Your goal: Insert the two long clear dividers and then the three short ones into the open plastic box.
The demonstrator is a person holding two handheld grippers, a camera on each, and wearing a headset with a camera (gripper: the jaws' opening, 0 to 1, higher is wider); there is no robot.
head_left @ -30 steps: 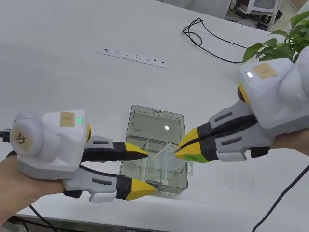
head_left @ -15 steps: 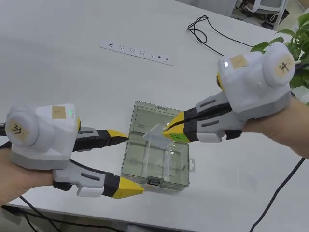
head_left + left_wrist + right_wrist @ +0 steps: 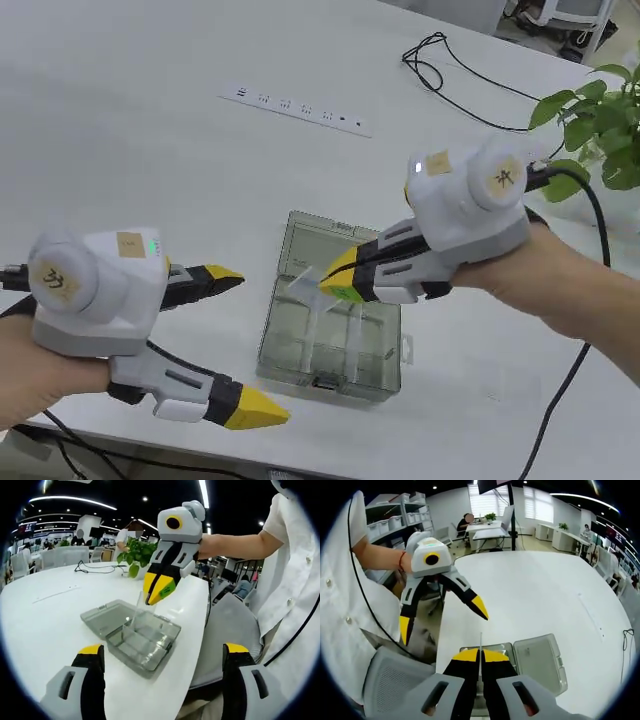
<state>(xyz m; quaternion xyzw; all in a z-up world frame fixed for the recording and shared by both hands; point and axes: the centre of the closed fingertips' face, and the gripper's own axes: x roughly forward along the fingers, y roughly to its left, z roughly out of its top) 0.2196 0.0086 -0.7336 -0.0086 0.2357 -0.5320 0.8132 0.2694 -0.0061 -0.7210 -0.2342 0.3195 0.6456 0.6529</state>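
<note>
The open clear plastic box (image 3: 375,358) lies on the white table with its lid (image 3: 312,232) flat behind it. Clear partitions show inside it. My right gripper (image 3: 335,282) is shut on a clear divider (image 3: 303,287) and holds it tilted just above the box's far left part. In the right gripper view the divider (image 3: 480,641) shows edge-on, rising from my shut right gripper (image 3: 480,655) above the box (image 3: 520,650). My left gripper (image 3: 240,340) stands open left of the box, clear of it. Its own view faces the box (image 3: 142,640), the right gripper (image 3: 159,591) and the divider (image 3: 137,611).
A white power strip (image 3: 300,108) lies at the back of the table. A black cable (image 3: 450,65) coils at the far right, beside a green plant (image 3: 590,110). The table's near edge (image 3: 330,450) runs just below the box. People sit at distant desks.
My right gripper has carried the divider leftward over the box and rolled its wrist. The left gripper has drawn back from the box and opened wider.
</note>
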